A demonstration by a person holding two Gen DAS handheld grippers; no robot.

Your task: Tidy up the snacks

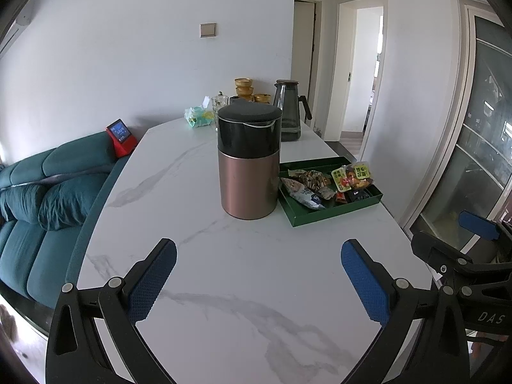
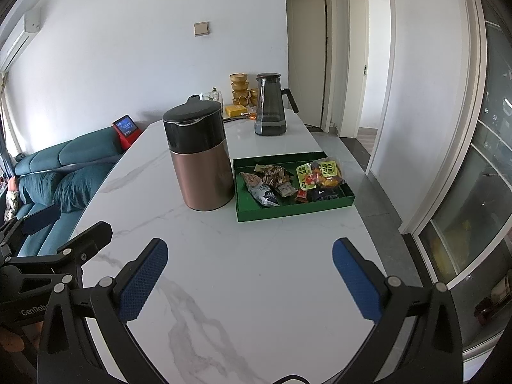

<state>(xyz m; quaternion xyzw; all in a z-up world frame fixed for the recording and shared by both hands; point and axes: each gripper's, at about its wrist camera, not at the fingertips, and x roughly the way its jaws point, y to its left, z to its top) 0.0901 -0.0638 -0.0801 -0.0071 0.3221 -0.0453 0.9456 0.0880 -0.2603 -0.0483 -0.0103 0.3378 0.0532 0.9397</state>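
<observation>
A green tray [image 2: 289,211] sits on the white marble table [image 2: 256,272], right of a copper canister with a black lid [image 2: 200,156]. In it lie several snack packets: a blue-white bag [image 2: 260,192], brown wrapped sweets [image 2: 275,174] and a clear bag with yellow labels [image 2: 323,174]. The tray [image 1: 329,217] and canister [image 1: 248,163] also show in the left wrist view. My left gripper [image 1: 258,276] is open and empty over the near table. My right gripper [image 2: 249,276] is open and empty, short of the tray.
A dark glass jug [image 2: 271,108] stands at the far end with stacked gold bowls [image 2: 240,91], a glass jar [image 2: 212,96] and a yellow box [image 2: 235,111]. A tissue pack [image 1: 198,116] lies there too. A teal sofa [image 1: 48,198] lies left; a glass door [image 2: 473,176] stands right.
</observation>
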